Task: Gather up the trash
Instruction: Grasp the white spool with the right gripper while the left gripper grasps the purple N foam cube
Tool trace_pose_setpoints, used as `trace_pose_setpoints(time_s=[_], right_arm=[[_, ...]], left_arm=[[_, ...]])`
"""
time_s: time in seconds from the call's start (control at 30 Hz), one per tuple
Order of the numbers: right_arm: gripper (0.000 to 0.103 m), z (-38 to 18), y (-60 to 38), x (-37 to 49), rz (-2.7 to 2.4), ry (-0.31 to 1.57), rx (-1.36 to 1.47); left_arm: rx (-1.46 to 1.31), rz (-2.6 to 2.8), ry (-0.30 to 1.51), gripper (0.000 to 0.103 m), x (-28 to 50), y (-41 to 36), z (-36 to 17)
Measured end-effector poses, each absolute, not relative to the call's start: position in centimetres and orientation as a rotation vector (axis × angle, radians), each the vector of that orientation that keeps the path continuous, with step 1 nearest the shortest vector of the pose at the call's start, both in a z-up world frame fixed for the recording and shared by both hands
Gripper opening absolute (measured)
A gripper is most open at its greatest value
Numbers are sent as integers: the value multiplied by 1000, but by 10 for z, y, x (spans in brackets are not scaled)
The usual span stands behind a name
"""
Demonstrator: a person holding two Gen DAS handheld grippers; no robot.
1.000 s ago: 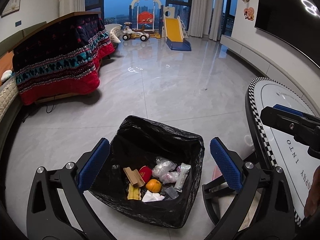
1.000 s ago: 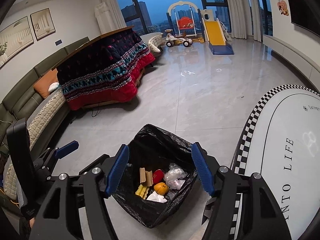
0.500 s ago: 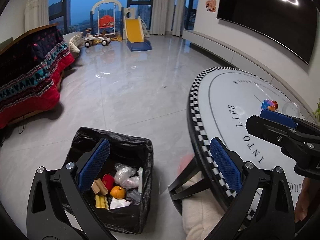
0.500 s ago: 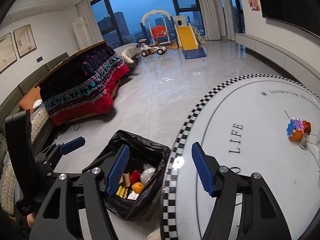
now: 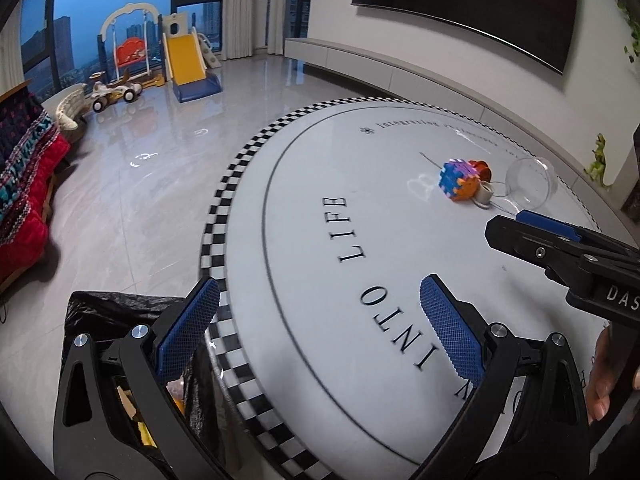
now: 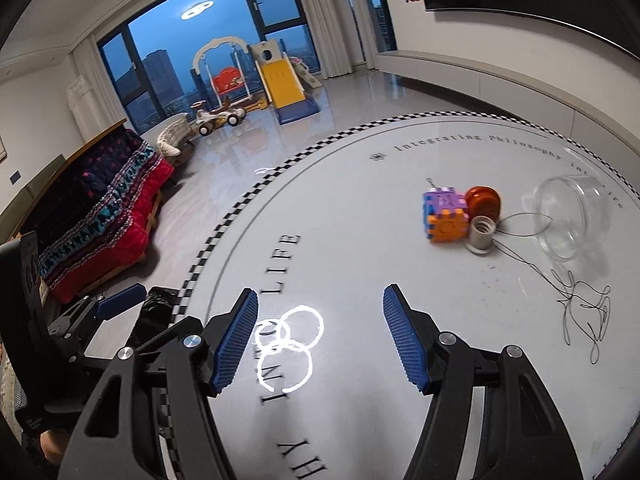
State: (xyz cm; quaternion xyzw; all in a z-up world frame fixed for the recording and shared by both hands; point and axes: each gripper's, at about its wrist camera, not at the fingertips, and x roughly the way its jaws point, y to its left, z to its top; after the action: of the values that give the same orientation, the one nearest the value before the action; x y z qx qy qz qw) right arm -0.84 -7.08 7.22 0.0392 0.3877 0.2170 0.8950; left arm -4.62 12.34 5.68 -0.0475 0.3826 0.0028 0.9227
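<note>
On the round table (image 6: 360,240) lie a foam cube (image 6: 445,220), an orange cap (image 6: 483,201), a lamp socket (image 6: 482,235), a clear jar (image 6: 568,216) on its side and a tangle of wire (image 6: 580,304), with nothing between them and the grippers. The left gripper (image 5: 320,328) and right gripper (image 6: 320,332) both gape wide, holding nothing. Only the left view looks into the bin bag (image 5: 104,312) on the floor beside the table, where what seems to be trash shows behind a finger.
</note>
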Motion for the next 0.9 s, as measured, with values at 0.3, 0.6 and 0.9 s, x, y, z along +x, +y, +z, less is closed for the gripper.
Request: trace_pose_setpoints(time_s=[0.3, 0.6, 0.9], right_arm=[[61, 43, -135, 55, 285, 855, 113], [48, 17, -141, 106, 226, 945, 63], [34, 11, -131, 127, 204, 974, 49]], left_arm=[[-54, -94, 790, 92, 0, 81, 56], [-31, -166, 817, 77, 42, 55, 53], [-17, -178, 839, 77, 62, 44, 51]])
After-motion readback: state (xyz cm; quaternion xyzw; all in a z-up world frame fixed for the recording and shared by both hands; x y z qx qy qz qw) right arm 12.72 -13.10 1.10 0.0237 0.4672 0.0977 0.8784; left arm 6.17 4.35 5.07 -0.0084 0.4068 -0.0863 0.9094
